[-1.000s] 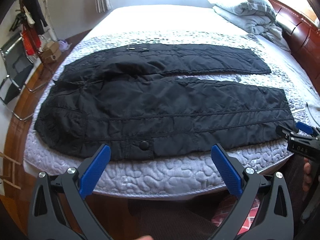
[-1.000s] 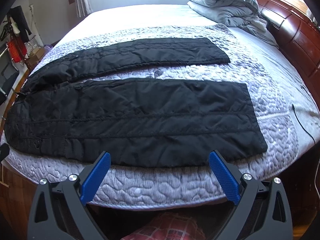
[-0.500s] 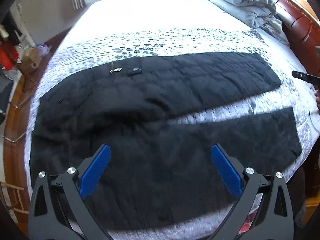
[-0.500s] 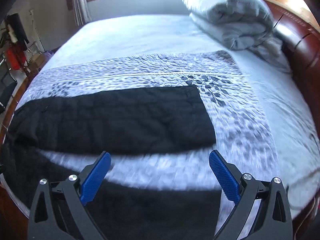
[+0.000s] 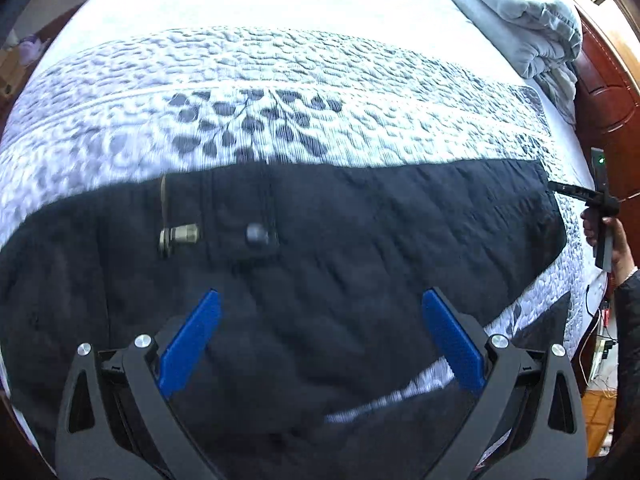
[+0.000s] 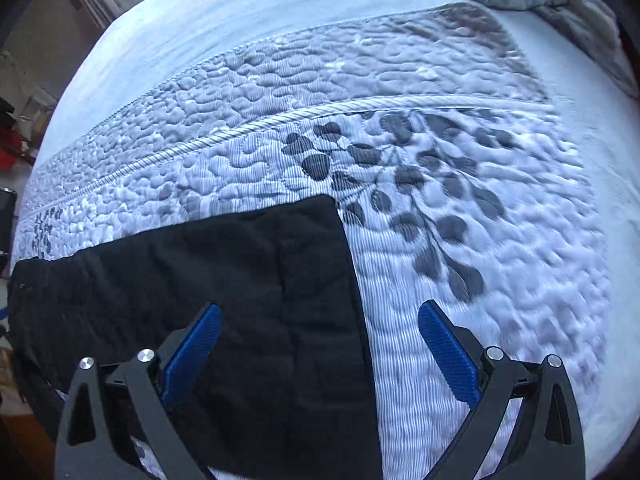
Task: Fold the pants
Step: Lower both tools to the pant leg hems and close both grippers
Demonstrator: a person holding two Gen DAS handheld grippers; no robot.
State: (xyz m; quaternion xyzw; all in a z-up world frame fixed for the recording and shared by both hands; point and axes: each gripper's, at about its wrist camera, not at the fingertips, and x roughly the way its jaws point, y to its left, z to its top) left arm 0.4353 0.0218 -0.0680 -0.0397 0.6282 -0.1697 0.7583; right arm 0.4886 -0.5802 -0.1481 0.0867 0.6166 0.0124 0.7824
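Black quilted pants lie flat on the bed, waist to the left, legs to the right. My left gripper is open and empty, low over the far leg near the waistband, just short of its snap button and metal zipper pull. My right gripper is open and empty over the hem end of the far leg; the hem edge runs between its fingers. It also shows in the left wrist view at the far right, held in a hand.
The pants lie on a white and grey quilted bedspread with a leaf pattern. A folded grey duvet sits at the head of the bed by the wooden headboard. Cables hang at the bed's right side.
Both grippers have moved forward from the bed's near edge, across the near leg, to hover low over the far leg. Both stay open.
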